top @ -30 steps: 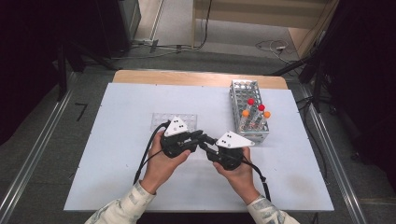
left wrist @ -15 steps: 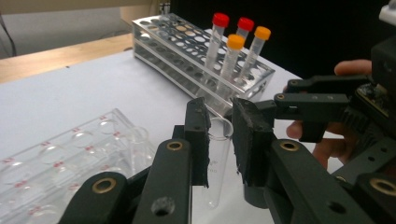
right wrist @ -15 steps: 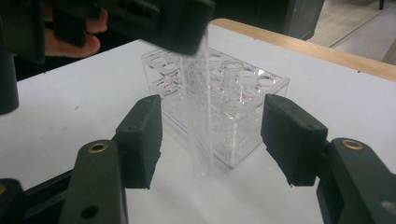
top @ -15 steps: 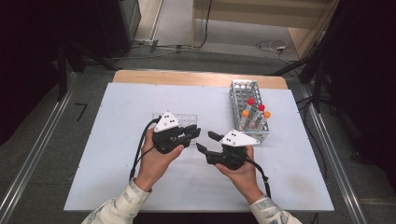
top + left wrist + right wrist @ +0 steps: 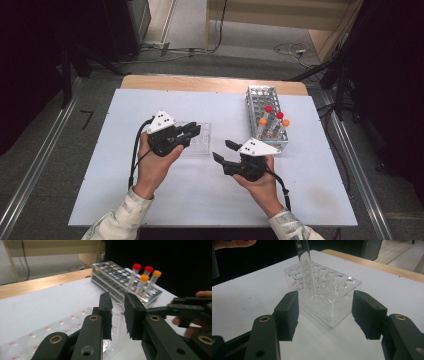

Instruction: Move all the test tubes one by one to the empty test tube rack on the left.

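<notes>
Both grippers have drawn apart since a second ago, when they met near the middle of the white table (image 5: pixel 125 200); now they sit well apart, each in one of the person's hands. At the left of the high view, the left gripper (image 5: pixel 192 132) hangs over the clear plastic rack (image 5: pixel 200 145), its jaws pinching a clear glass test tube (image 5: pixel 116 322). In the left gripper view that tube stands nearly upright between the two black pads, its open rim level with their upper halves and its lower end just above the clear rack. In the right gripper view the same tube (image 5: pixel 305 262) comes down from the top edge toward the holes on the rack's (image 5: pixel 324 297) far left side; whether its tip is inside a hole cannot be told. The right gripper (image 5: pixel 224 151) is spread wide and holds nothing, its jaws pointing left at the clear rack. Behind it, near the table's right edge, stands a metal tube rack (image 5: pixel 265 117) holding four capped tubes, two with red caps (image 5: pixel 142 267) and two with orange caps (image 5: pixel 150 275).
</notes>
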A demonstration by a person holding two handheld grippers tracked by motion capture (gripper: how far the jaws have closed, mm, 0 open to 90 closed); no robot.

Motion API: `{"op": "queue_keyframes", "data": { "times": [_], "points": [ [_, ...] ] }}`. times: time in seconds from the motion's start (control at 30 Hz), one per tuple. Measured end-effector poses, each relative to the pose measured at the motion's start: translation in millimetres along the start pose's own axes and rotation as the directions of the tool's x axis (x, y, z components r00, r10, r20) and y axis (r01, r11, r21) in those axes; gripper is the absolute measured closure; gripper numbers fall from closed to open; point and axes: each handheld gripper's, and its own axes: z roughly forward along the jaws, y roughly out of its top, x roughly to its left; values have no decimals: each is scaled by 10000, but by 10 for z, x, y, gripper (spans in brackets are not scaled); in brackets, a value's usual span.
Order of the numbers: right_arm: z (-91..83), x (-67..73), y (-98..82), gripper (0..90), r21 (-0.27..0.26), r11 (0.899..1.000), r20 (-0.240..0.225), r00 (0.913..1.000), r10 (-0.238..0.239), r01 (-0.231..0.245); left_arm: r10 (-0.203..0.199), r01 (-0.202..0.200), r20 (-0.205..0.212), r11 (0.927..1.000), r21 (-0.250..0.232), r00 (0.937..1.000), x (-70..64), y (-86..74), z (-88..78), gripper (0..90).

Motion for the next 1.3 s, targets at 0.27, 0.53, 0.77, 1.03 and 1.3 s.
{"op": "queue_keyframes", "data": {
  "times": [0.27,0.53,0.77,1.03,1.3],
  "points": [
    [-14,-17,5,371,-27,10000,89,9999,58,-57,-148,143,-221,9996,-229,9996,75,52,19,776],
    [-46,-46,12,372,-115,9999,136,9999,99,-97,-165,146,-514,9992,-367,9985,128,84,70,776],
    [-51,-57,11,373,-108,9998,188,9997,140,-138,7,-22,-693,9998,-217,9976,131,60,142,776],
    [-54,-55,8,373,-89,9998,222,9996,192,-190,661,-644,-1014,9977,202,9926,50,-34,244,775],
    [-46,-52,5,373,-56,9999,259,9996,130,-128,1274,-1166,-1327,9895,859,9829,-4,-214,385,775]
  ]
}}
